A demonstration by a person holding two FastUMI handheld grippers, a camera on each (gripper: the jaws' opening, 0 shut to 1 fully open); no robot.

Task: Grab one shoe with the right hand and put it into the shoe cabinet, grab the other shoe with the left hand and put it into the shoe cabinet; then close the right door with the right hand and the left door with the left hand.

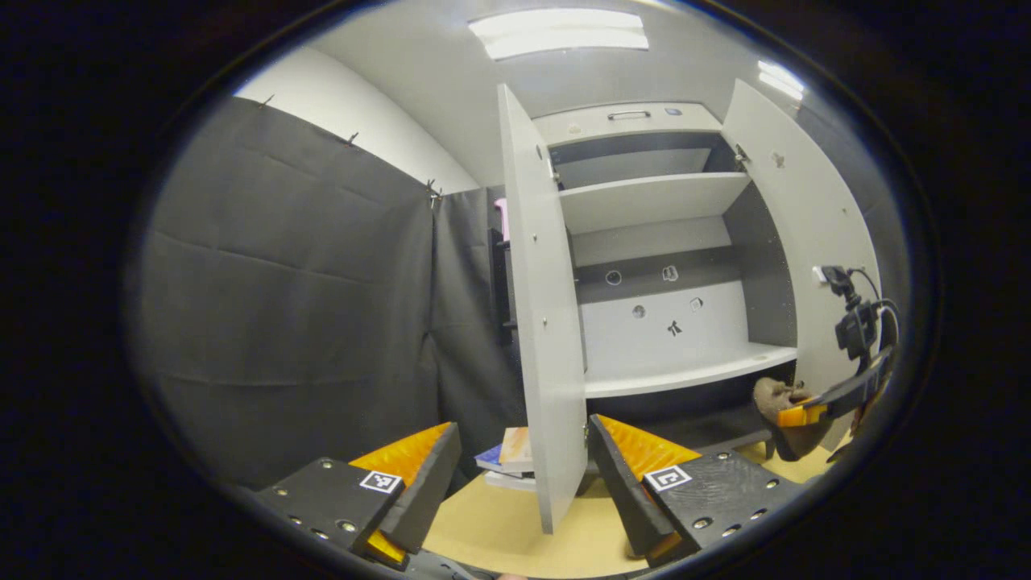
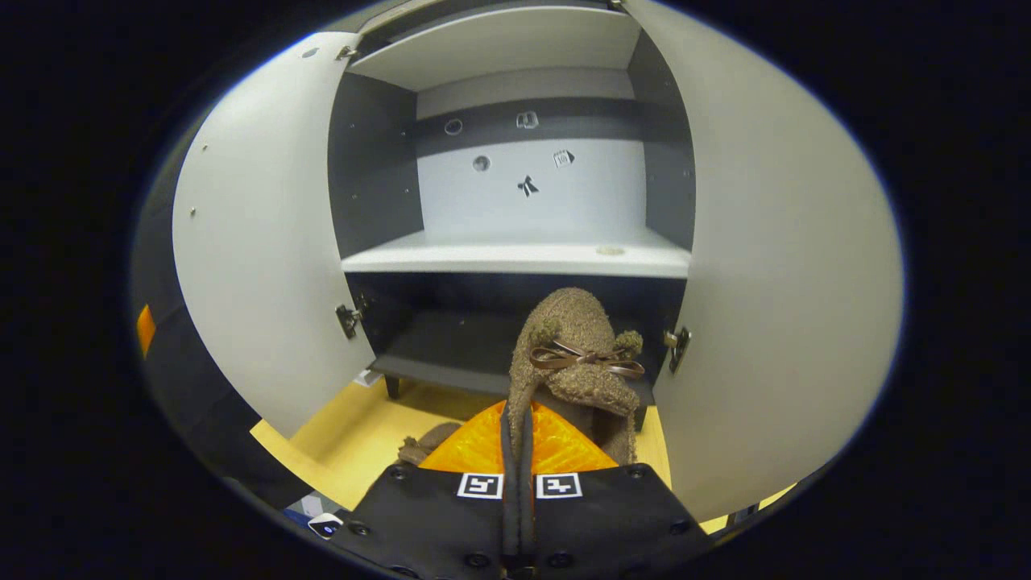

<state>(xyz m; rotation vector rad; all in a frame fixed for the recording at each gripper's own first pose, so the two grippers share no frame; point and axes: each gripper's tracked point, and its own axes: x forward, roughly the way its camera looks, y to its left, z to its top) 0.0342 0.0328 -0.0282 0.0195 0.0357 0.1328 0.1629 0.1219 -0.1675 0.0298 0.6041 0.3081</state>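
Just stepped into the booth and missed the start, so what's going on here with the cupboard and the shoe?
A person is putting shoes away with hand-held tongs. The right tongs are clamped on a fuzzy brown shoe with a bow, held up in front of the shoe cabinet, whose left door and right door both stand wide open. The left tongs are open and hold nothing. Another shoe lies on the floor below.

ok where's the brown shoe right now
In the right gripper view, the brown shoe is pinched in the right hand-held gripper, raised before the cabinet's dark bottom shelf.
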